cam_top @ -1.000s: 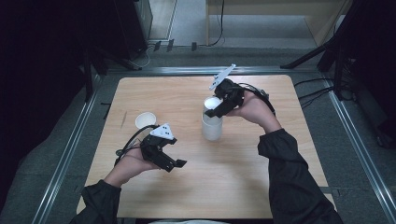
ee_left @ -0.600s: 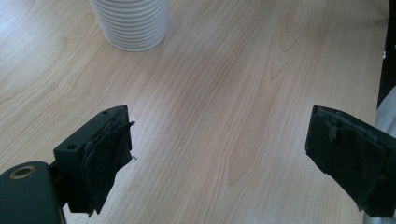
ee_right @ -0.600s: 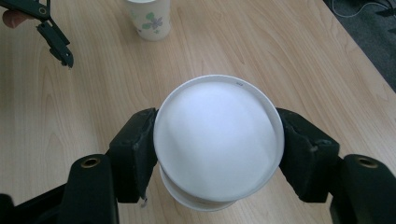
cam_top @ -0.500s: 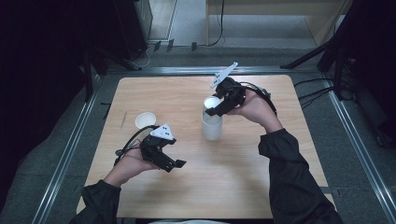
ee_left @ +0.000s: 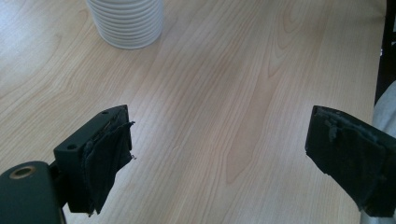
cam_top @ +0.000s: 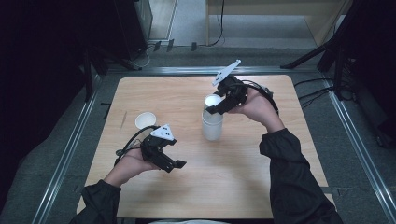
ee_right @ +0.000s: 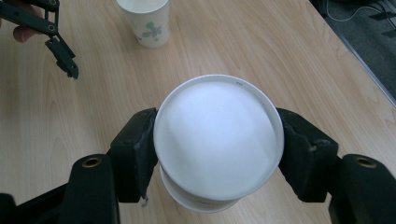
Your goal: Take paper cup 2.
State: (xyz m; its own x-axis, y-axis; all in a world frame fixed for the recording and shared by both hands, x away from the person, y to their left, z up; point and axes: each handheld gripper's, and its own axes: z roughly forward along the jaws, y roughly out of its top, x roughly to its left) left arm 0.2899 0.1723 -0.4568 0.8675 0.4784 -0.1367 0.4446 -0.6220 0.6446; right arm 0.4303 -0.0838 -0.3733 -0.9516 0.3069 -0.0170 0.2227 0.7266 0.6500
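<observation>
A stack of white paper cups (cam_top: 212, 127) stands upside down in the middle of the wooden table (cam_top: 261, 186). My right gripper (cam_top: 215, 106) comes in from the right at the top of the stack. Its jaws have just been closing, and the pads now press on both sides of the top cup (ee_right: 218, 135). My left gripper (cam_top: 176, 164) hovers low over the front left of the table. Its jaws stand wide open over bare wood (ee_left: 219, 154), with the foot of the stack (ee_left: 127, 21) farther off.
A single paper cup with a leaf print (cam_top: 145, 120) (ee_right: 149, 18) stands upright at the table's left, just behind the left hand. Metal rails (cam_top: 70, 149) frame the table. Cables (cam_top: 313, 88) lie at the right.
Both hands stay almost where they were. The right gripper has only shifted slightly at the top of the stack.
</observation>
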